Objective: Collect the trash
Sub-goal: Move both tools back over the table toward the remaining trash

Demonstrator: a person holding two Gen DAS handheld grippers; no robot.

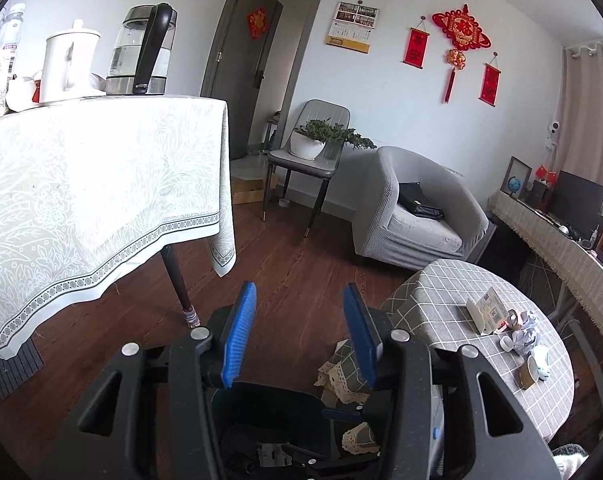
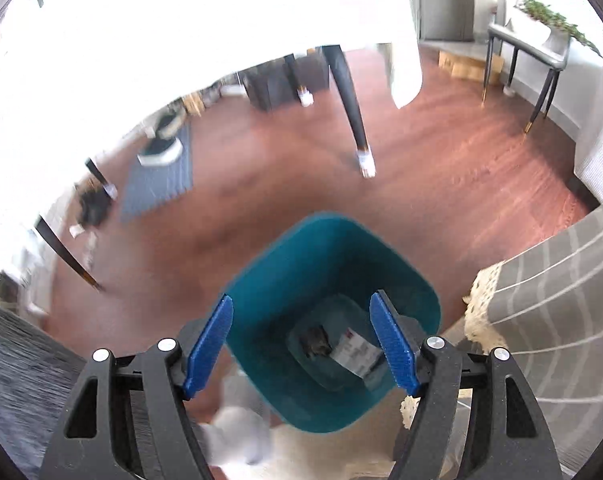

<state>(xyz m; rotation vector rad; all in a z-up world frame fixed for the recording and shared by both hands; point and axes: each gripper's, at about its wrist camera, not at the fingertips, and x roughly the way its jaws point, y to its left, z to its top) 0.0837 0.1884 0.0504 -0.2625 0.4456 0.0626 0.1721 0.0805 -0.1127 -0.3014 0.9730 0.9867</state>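
A teal bin (image 2: 329, 264) stands on the wooden floor, right under my right gripper (image 2: 301, 300). That gripper is open, with nothing between its blue pads. At the bin's bottom lie a white printed wrapper (image 2: 355, 350) and a dark scrap (image 2: 315, 342). My left gripper (image 1: 299, 292) is also open and holds nothing, and the same bin (image 1: 277, 404) shows dark beneath it. To its right, a round table with a grey checked cloth (image 1: 441, 292) carries crumpled paper (image 1: 527, 334), a paper cup (image 1: 528, 374) and a small card box (image 1: 486, 312).
On the left a table under a white cloth (image 1: 101, 184) bears a kettle (image 1: 143, 52) and a white jug (image 1: 71, 62). Its dark leg (image 2: 351, 108) stands beyond the bin. A grey armchair (image 1: 417, 208) and a chair with a plant (image 1: 309, 148) are further back. A grey mat (image 2: 161, 172) lies on the floor.
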